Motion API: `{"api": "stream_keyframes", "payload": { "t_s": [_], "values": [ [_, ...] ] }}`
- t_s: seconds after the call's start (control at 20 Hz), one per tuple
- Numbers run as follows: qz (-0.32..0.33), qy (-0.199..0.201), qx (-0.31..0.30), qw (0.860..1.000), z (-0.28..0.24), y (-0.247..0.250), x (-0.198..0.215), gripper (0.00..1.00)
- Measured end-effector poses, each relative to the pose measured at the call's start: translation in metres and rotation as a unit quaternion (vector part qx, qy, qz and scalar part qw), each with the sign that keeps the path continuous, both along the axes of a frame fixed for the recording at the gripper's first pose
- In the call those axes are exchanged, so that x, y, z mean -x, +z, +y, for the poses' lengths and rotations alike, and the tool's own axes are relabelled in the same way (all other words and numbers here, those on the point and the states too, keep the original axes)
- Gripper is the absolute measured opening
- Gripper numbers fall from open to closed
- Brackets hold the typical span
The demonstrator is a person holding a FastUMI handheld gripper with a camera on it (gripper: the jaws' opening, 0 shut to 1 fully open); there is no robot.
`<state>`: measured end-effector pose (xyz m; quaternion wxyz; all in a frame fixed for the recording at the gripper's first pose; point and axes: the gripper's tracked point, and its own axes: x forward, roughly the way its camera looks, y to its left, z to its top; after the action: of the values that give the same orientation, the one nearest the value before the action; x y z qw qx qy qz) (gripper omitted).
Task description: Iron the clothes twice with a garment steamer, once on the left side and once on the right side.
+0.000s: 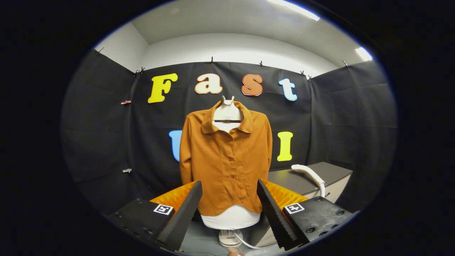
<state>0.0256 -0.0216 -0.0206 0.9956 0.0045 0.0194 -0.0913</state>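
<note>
Gripper (pixel 230 204) spread wide, holding nothing. White curved plastic garment steamer (pixel 310 174) lies on the dark surface (pixel 284 179) ahead and right of the fingers. Likely light, rigid, smooth; grasp mid-handle. Soft rust-orange buttoned shirt (pixel 225 156) hangs on a white mannequin straight ahead.

Bright, even light comes from ceiling strip lights (pixel 295 9) at the upper right, which glare white. Focus is sharp at the centre; fisheye bending curves the edges.

Buttoned rust-orange shirt (pixel 227 160) on mannequin, white steamer (pixel 310 173) lying (handle curved) on counter
</note>
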Motion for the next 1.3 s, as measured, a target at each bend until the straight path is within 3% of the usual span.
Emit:
{"api": "stream_keyframes", "payload": {
  "t_s": [0.45,0.85,1.3],
  "values": [
    [0.022,-0.033,-0.015,0.999,-0.1,-0.016,-0.061,0.98],
    [0.035,-0.049,-0.019,0.998,-0.239,-0.017,-0.129,0.98],
    [0.091,-0.087,-0.051,0.991,-0.378,-0.062,-0.189,0.97]
  ]
}}
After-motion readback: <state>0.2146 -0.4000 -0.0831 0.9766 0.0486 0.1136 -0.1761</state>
